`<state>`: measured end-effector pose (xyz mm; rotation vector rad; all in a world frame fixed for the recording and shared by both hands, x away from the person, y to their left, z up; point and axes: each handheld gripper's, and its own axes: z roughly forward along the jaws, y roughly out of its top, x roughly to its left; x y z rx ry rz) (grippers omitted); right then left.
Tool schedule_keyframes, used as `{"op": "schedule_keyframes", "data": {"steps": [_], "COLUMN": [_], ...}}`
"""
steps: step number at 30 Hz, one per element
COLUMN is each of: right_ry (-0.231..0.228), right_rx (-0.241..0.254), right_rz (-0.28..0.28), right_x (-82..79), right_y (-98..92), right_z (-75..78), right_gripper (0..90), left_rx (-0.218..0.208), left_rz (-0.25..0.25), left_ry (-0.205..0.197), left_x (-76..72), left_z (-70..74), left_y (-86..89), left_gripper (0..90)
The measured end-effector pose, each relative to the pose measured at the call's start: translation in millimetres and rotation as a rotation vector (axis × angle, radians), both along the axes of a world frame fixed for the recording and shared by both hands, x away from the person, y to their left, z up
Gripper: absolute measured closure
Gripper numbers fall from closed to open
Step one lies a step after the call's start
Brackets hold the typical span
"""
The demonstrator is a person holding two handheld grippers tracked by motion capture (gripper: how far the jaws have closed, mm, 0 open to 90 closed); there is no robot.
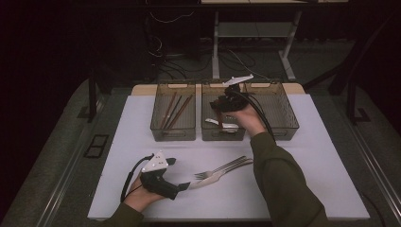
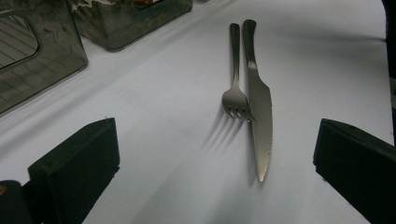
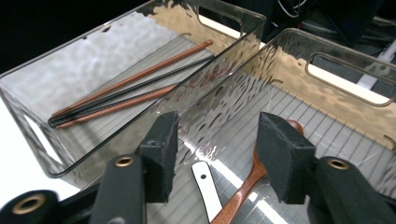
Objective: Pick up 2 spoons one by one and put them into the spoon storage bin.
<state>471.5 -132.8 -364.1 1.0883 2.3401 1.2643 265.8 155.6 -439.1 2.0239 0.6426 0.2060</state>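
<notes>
A metal fork (image 2: 235, 93) and a serrated knife (image 2: 259, 107) lie side by side on the white table top, tines and blade tip towards my left gripper (image 2: 215, 154), which rests low on the table with its jaws wide open and nothing between them. In the high view, the fork (image 1: 222, 168) and knife (image 1: 215, 178) lie just right of that gripper (image 1: 177, 174). My right gripper (image 3: 217, 140) hovers open over the middle bin (image 3: 327, 126), pointing down at a wooden spoon (image 3: 247, 186) and a white spoon handle (image 3: 205, 186) on its floor. Neither touches the pads.
Three clear bins stand in a row at the back of the white top (image 1: 142, 198). The left bin (image 1: 173, 137) holds several chopsticks (image 1: 172, 111); the right bin (image 1: 279, 113) looks empty. Dark floor, cables and table legs lie beyond.
</notes>
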Motion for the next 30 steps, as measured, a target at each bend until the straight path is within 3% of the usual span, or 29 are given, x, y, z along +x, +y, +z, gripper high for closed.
{"op": "schedule_keyframes", "data": {"steps": [12, 23, 30], "right_ry": [-0.009, -0.037, -0.014], "right_rx": [0.068, 0.066, 0.058], "right_rz": [0.041, 0.091, 0.099], "right_x": [-30.1, -63.8, -85.2], "right_y": [-26.2, -48.3, -63.4], "right_z": [9.9, 13.2, 9.4], "right_gripper": [36.9, 36.4, 40.1], "left_rx": [-0.005, -0.005, -0.009], "left_rz": [0.005, 0.008, 0.013], "left_ry": [0.007, 0.008, 0.013], "left_x": [0.2, 0.9, 1.9], "left_z": [-0.1, -0.6, -1.5], "left_y": [-0.1, 0.7, 2.1], "left_gripper": [0.0, 0.0, 0.0]}}
